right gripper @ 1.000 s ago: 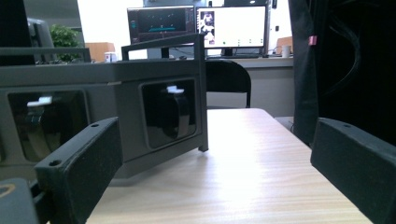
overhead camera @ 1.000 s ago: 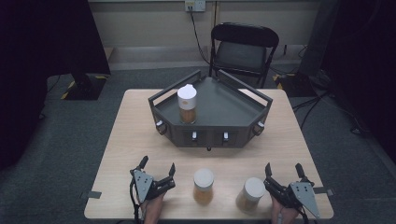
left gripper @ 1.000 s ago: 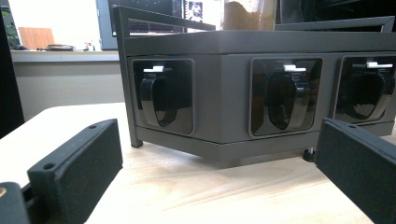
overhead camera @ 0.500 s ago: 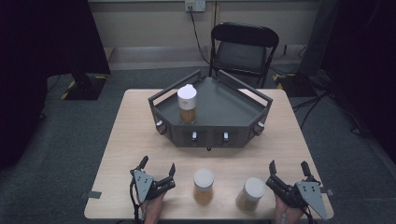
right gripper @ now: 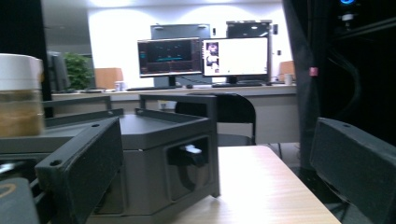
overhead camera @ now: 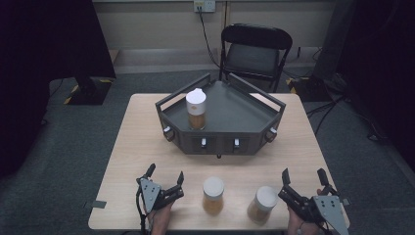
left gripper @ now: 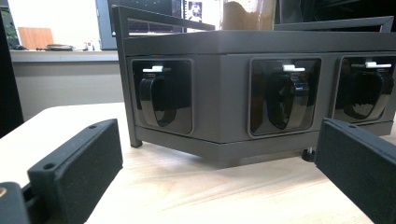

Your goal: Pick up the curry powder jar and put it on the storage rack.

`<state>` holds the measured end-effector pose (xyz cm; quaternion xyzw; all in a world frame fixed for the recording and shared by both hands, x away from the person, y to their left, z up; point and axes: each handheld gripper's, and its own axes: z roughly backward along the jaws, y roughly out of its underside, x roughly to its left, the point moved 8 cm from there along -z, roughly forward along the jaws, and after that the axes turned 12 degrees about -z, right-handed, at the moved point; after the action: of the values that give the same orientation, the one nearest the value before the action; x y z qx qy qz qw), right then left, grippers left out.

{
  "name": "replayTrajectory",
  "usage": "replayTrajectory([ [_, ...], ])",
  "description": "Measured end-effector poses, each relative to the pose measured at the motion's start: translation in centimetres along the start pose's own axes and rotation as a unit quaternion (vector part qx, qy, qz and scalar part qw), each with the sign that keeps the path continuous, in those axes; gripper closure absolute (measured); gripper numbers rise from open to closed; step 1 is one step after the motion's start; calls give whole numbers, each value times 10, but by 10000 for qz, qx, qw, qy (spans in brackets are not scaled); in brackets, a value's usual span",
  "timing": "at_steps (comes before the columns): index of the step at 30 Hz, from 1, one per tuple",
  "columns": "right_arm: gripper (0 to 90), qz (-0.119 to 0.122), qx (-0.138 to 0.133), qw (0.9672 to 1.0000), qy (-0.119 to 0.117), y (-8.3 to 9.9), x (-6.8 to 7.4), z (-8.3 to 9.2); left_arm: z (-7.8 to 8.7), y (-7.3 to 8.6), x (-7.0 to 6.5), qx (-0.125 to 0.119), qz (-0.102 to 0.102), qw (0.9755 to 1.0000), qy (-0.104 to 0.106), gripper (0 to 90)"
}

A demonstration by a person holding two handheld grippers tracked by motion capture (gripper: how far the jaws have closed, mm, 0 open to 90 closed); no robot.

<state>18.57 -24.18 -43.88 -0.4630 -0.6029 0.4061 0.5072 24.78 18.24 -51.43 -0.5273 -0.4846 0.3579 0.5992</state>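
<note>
The right hand-held gripper (overhead camera: pixel 303 182) rests at the near right edge of the table (overhead camera: pixel 142 142), jaws spread wide and empty. The right jar (overhead camera: pixel 262 203), white-lidded with tan contents, stands just beside it to the left, not between the jaws. The left hand-held gripper (overhead camera: pixel 165 179) sits at the near left, also wide and empty; its own view looks past both jaws at the front of the tray (overhead camera: pixel 235 110). The middle jar (overhead camera: pixel 213 195) stands between the two grippers, close to the left one. A third jar (overhead camera: pixel 196 108) already stands upright on the tray.

Judged step: approach to the right jar, for transfer to the tray.

Risks from this position:
- The right gripper points forward, with the jar off to its side. A sideways sweep without first squaring up may let the near jaw strike the jar wall and tip it or push it toward the middle jar.
- The right jar stands close to the table's near edge. A push toward the person may send it off.
- A grip high on the lid may slip; closing on the body below the lid looks safer.
- The tray has raised rails. A low carry may catch the jar base on a rail, or knock the third jar.
</note>
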Motion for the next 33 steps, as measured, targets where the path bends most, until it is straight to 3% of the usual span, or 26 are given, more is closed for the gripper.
replayTrajectory([
  [6, 16, 61, 41, 9999, -156, -10, 13, 7, 0, 0, 0, 0, 0, 10000, 0, 6],
  [19, 15, 170, 163, 9969, -752, -28, 46, 22, 0, 0, 0, -1, -7, 10000, 30, 6],
  [33, 0, 315, 156, 9908, -1306, -21, 77, 28, 0, 0, 0, -3, -13, 10000, 29, 6],
])
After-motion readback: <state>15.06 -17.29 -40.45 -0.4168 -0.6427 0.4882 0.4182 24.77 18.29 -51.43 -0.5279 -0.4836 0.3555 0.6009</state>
